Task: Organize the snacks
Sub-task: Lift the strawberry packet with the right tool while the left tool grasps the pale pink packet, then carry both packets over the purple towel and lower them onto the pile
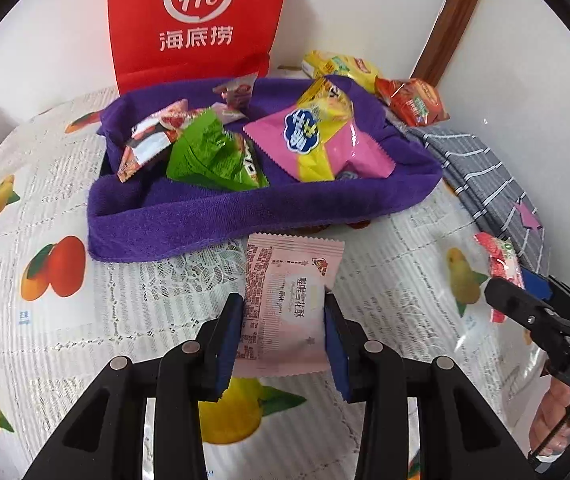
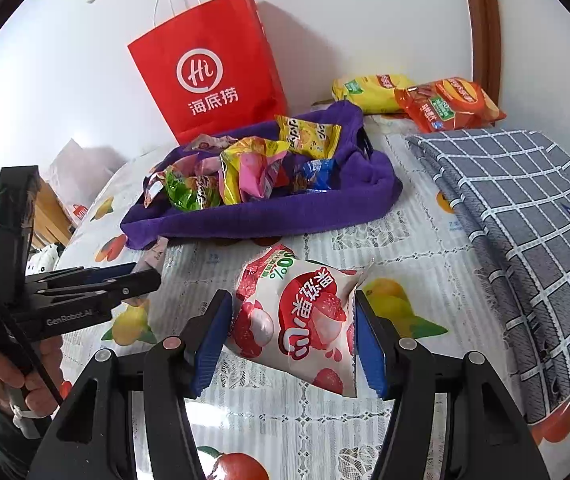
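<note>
Snacks are gripped in both hands: the left gripper has its fingers pinching a pale pink snack packet by its side edges, and the right gripper has its fingers clamped on a white strawberry snack bag. Each packet juts out beyond the fingertips, toward the purple-lined tray of snacks lying ahead. To do this step well, each pinch should probably hold firm until its packet hangs over the tray, clear of the near rim, before letting go.

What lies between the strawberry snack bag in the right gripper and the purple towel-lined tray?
Only bare fruit-print tablecloth, seen in the right wrist view, between bag and tray.
</note>
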### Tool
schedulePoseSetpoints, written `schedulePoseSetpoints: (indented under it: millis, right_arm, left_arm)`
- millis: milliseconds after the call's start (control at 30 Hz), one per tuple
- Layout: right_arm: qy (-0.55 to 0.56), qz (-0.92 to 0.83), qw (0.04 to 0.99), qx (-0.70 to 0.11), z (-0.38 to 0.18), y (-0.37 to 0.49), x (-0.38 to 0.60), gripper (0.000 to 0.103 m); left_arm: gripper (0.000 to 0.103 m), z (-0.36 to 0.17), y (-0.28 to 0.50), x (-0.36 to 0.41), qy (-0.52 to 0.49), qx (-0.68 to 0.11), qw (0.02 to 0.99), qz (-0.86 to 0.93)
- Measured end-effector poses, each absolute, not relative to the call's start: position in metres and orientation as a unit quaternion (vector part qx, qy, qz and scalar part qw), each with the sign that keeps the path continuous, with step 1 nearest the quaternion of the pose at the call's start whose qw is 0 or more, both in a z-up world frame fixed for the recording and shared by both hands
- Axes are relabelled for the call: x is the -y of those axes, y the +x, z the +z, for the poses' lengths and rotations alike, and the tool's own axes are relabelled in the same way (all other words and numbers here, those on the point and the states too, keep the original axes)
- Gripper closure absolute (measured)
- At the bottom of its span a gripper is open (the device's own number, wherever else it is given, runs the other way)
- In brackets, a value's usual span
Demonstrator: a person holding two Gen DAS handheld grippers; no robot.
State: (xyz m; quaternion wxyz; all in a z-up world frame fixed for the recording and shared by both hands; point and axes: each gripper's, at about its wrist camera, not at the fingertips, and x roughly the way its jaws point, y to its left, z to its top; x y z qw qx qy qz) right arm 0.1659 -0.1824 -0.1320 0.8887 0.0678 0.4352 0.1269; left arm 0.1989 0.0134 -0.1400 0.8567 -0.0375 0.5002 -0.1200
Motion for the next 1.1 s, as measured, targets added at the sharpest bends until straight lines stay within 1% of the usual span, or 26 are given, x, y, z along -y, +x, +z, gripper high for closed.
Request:
schedulePoseSetpoints:
  millis: [533,867,1100]
  right_arm:
    - [0.038,0.121,0.907,-0.401,-0.099,0.161,0.174,0.044]
    - [0.031,0.138,0.920,-0.365,-0.068,0.167,0.163,0.044]
    - [0.026,0.136,0.926,-0.352,-0.056,0.174,0.160,0.044]
  left_arm:
    - [0.066,-0.101,0.182,-0.021,-0.057,-0.474,0.870,-0.122]
    - [0.066,-0.068,0.180,-0.026,-0.075,-0.449,0.882,-0.123]
    - [0.066,-0.051,0.187,-0.031,-0.092,-0.437,0.887,-0.117]
